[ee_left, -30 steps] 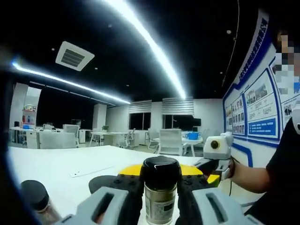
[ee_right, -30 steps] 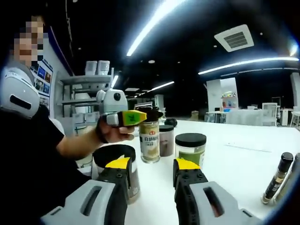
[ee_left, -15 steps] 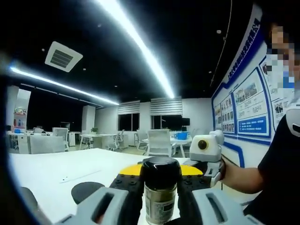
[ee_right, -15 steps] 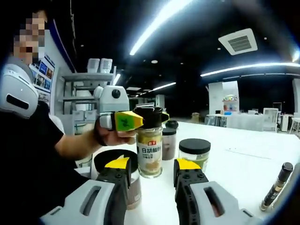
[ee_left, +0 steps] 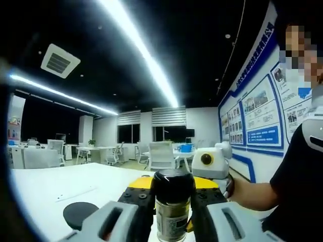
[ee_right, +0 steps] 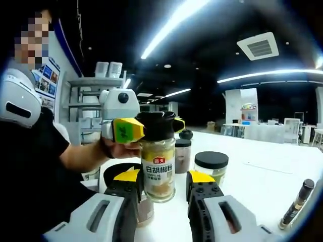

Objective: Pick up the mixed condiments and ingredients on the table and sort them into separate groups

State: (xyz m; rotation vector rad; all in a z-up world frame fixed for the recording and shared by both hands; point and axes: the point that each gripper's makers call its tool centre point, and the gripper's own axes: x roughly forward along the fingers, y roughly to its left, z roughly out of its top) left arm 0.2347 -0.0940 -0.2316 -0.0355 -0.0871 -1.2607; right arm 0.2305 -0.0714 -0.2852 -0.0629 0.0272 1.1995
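While the left gripper [ee_right: 151,128] grasps the white pepper jar [ee_right: 158,166] by its black cap, we see that jar lifted off the white table [ee_right: 262,176], held between the spread, unloaded jaws of the right gripper [ee_right: 162,184]. Behind stand a green-filled jar [ee_right: 211,165] and a dark jar [ee_right: 182,155].

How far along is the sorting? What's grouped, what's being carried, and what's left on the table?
Nothing reads as a finished group yet. In hand: the left tool is shut on the white pepper bottle, held above the table. The right tool is open and empty. Left to sort: the green-powder jar, a dark spice jar, the black-lidded jar and a slim dark bottle.
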